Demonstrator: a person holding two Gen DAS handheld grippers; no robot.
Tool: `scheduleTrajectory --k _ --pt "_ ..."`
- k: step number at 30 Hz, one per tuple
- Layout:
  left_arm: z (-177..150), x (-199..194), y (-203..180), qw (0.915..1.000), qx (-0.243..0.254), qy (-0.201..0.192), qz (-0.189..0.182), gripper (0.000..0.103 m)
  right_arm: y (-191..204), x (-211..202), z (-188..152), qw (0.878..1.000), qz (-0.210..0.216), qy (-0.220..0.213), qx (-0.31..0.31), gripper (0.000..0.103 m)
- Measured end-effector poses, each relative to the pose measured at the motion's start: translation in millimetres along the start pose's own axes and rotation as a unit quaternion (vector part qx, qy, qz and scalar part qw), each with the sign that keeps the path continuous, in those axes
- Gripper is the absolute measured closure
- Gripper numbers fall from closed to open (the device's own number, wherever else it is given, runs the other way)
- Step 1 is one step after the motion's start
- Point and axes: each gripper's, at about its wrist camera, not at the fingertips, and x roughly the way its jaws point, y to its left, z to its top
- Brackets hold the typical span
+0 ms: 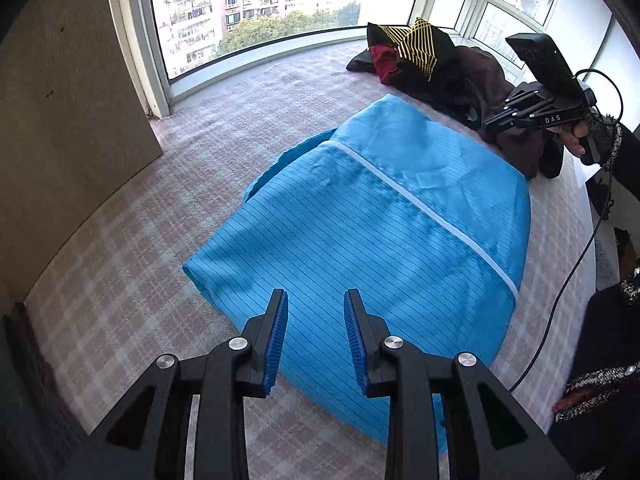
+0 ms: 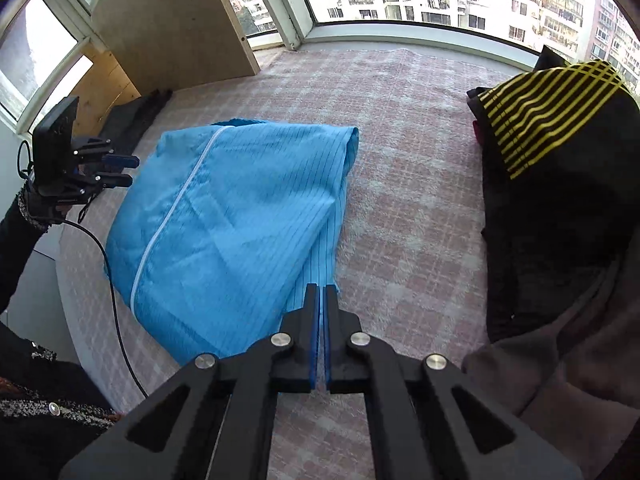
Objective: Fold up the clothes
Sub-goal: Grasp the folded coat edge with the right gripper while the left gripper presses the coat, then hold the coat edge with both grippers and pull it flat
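We see the folded blue pinstriped garment [image 1: 360,220] lying flat on the plaid blanket [image 1: 140,260]. Left hand-held gripper [image 1: 316,300] hovers over it, jaws apart and empty. Right hand-held gripper [image 2: 322,292] has jaws pressed together, nothing between them, near the dark clothes pile [image 2: 560,200].

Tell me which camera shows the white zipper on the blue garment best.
The left wrist view: the white zipper runs unbroken across the folded blue garment, close and in full light. The right wrist view shows the zipper too, but smaller and off to the side.

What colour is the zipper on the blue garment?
White zipper on the blue garment; clearest in the right wrist view.
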Motion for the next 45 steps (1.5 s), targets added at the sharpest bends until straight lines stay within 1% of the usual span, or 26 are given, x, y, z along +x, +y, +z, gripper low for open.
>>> scheduleTrajectory --k 2,4,5,7,10,11,12,14,15,16,17,19,21,22,24,26,27,29,31,34,35,39,42,43,44,45 --pt "1 -3 -15 0.9999 0.009 0.008 -0.006 0.075 -5 8 -16 1.0 0.029 0.004 -0.001 0.101" --pt "3 1 -29 0.9996 0.016 0.02 -0.014 0.075 -4 11 -23 0.997 0.072 -0.012 -0.008 0.101" --pt "7 6 -37 0.9993 0.02 0.027 -0.014 0.075 -4 13 -23 0.996 0.082 -0.018 -0.011 0.101" --pt "16 14 -57 0.9986 0.03 0.042 -0.012 0.075 -2 15 -21 0.996 0.085 -0.02 -0.025 0.101" --pt "35 17 -89 0.9957 0.068 0.055 -0.031 0.075 -4 25 -20 0.994 0.101 -0.003 -0.034 0.101" --pt "46 20 -101 0.9941 0.085 0.059 -0.034 0.074 -6 29 -21 0.994 0.107 0.005 -0.036 0.101" --pt "60 24 -113 0.9923 0.099 0.061 -0.043 0.071 -7 33 -21 0.993 0.115 0.011 -0.036 0.101" --pt "88 32 -136 0.9879 0.127 0.064 -0.062 0.067 -10 34 -20 0.988 0.155 0.003 -0.025 0.101" --pt "106 39 -147 0.9861 0.127 0.07 -0.081 0.059 -11 33 -19 0.985 0.172 -0.006 -0.021 0.101" --pt "123 47 -157 0.9851 0.121 0.079 -0.093 0.056 -11 32 -19 0.983 0.181 -0.014 -0.021 0.101" --pt "141 56 -165 0.9855 0.111 0.087 -0.094 0.056 -10 30 -19 0.982 0.188 -0.023 -0.022 0.101" --pt "173 76 -166 0.9864 0.079 0.112 -0.09 0.056 -9 26 -20 0.979 0.197 -0.039 -0.027 0.101" --pt "193 94 -166 0.9854 0.044 0.143 -0.082 0.056 -9 22 -23 0.976 0.208 -0.055 -0.029 0.101" --pt "198 101 -166 0.9849 0.034 0.154 -0.071 0.056 -9 20 -24 0.975 0.213 -0.063 -0.03 0.101" --pt "200 114 -164 0.9834 0.018 0.178 -0.031 0.056 -8 18 -27 0.973 0.217 -0.074 -0.03 0.101" --pt "199 126 -162 0.9798 0.009 0.2 -0.003 0.057 -4 16 -29 0.971 0.221 -0.084 -0.032 0.101" --pt "197 130 -162 0.9779 0.005 0.209 0.0 0.057 -1 16 -29 0.972 0.218 -0.086 -0.036 0.101" --pt "192 136 -163 0.9747 0.002 0.223 0.0 0.063 7 15 -27 0.972 0.212 -0.091 -0.049 0.101" --pt "186 135 -167 0.9743 0.023 0.224 -0.002 0.087 12 13 -26 0.973 0.207 -0.088 -0.059 0.101" --pt "181 119 -165 0.9777 0.037 0.207 0.0 0.098 16 11 -23 0.974 0.202 -0.08 -0.068 0.101" --pt "180 113 -163 0.9786 0.039 0.202 0.0 0.099 14 11 -23 0.975 0.199 -0.075 -0.068 0.101" --pt "172 83 -155 0.9829 0.038 0.18 0.01 0.1 -5 17 -21 0.985 0.156 -0.048 -0.048 0.1" --pt "168 63 -157 0.9849 0.048 0.166 0.016 0.1 -16 16 -17 0.986 0.157 -0.027 -0.038 0.099" --pt "167 58 -157 0.9854 0.046 0.164 0.013 0.1 -11 15 -16 0.986 0.158 -0.024 -0.052 0.095" --pt "170 57 -157 0.9854 0.047 0.163 0.013 0.1 -6 13 -14 0.985 0.159 -0.021 -0.066 0.087" --pt "174 56 -157 0.9854 0.048 0.163 0.013 0.1 -1 11 -13 0.984 0.161 -0.018 -0.081 0.082"
